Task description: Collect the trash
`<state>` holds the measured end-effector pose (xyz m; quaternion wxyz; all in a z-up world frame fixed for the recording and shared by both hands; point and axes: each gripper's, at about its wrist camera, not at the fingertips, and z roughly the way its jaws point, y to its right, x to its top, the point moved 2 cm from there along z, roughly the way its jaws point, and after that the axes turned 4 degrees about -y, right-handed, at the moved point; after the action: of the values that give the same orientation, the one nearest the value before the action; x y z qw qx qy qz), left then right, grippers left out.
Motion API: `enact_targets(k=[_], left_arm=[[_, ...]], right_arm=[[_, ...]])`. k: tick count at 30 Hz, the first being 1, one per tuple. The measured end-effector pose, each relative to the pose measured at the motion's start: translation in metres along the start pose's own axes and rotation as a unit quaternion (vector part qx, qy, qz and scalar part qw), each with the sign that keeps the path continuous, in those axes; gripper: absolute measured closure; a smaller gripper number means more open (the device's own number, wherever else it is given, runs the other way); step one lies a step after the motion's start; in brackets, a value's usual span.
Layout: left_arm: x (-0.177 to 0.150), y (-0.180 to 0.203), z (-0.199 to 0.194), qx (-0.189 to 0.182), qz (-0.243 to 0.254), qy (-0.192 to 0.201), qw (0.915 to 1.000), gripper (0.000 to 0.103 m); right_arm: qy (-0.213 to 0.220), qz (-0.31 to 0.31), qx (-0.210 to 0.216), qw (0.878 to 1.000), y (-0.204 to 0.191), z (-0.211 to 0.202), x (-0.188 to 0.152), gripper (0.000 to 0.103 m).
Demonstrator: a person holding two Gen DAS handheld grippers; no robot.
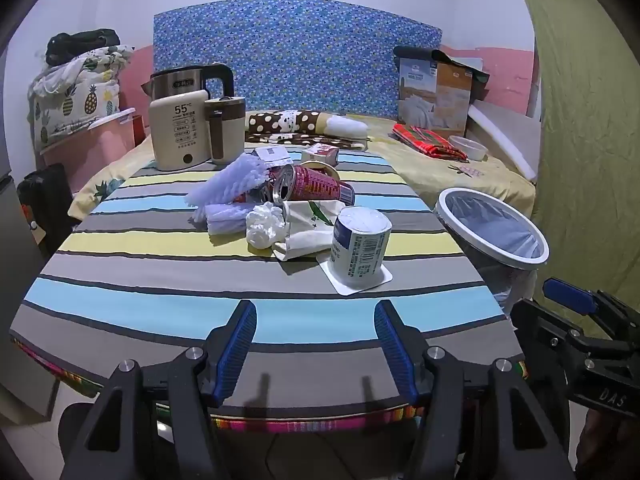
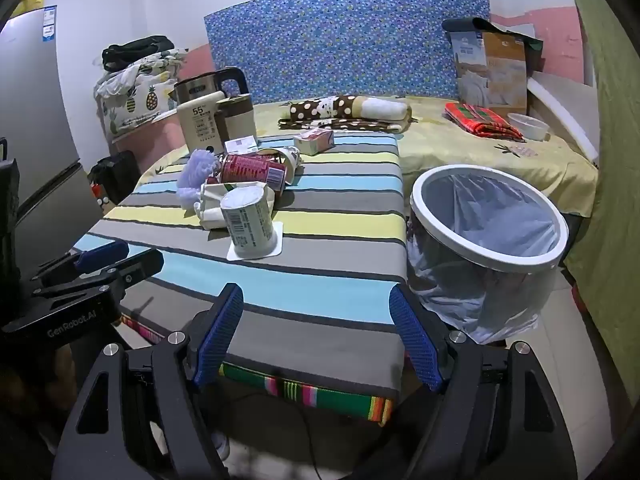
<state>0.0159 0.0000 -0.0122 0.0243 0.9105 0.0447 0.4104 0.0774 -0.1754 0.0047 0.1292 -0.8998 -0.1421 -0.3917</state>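
Hovering over the table's near edge, your left gripper (image 1: pixel 316 344) and right gripper (image 2: pixel 316 338) were spread, empty. Trash pile (image 1: pixel 280 204) sat mid-frame, bin (image 1: pixel 492 232) at right. Only the right view showed the fridge (image 2: pixel 36 120), upper left.

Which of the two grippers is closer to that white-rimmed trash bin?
Right. The right gripper hovers open at the table's near edge, just beside the trash bin; the left gripper sits farther along that edge.
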Motion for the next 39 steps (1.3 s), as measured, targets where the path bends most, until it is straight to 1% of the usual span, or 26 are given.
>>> enact_targets(k=[6, 7, 10, 18, 19, 29, 30, 39], left_arm=[[0.000, 0.000, 0.001, 0.000, 0.001, -0.002, 1.0000, 0.042], [0.000, 0.000, 0.001, -0.001, 0.002, 0.000, 1.0000, 0.042], [-0.002, 0.003, -0.001, 0.006, 0.005, 0.001, 1.0000, 0.042], [-0.002, 0.004, -0.005, 0.005, 0.005, 0.004, 1.0000, 0.042], [-0.002, 0.003, -0.007, 0.004, 0.004, 0.006, 1.0000, 0.042], [0.000, 0.004, -0.010, 0.004, 0.005, 0.006, 1.0000, 0.042], [0.000, 0.004, -0.010, 0.004, 0.005, 0.006, 1.0000, 0.042], [-0.001, 0.004, -0.010, 0.004, 0.009, 0.007, 0.9999, 0.042]], right_arm=[[0.001, -0.001, 0.000, 1.000, -0.003, -0.003, -0.002, 0.026], [-0.007, 0.001, 0.001, 1.000, -0.001, 0.003, 0.000, 0.026], [-0.008, 0.001, 0.000, 1.000, -0.002, 0.004, 0.000, 0.026], [-0.003, 0.000, 0.000, 1.000, -0.002, 0.005, 0.001, 0.026], [-0.002, 0.001, 0.000, 1.000, -0.001, -0.003, -0.002, 0.026], [-0.003, 0.001, -0.002, 1.000, -0.002, 0.005, 0.000, 0.026], [-0.001, 0.000, -0.002, 1.000, -0.001, -0.005, 0.000, 0.026], [-0.003, 0.001, -0.003, 1.000, -0.002, -0.004, 0.001, 0.026]])
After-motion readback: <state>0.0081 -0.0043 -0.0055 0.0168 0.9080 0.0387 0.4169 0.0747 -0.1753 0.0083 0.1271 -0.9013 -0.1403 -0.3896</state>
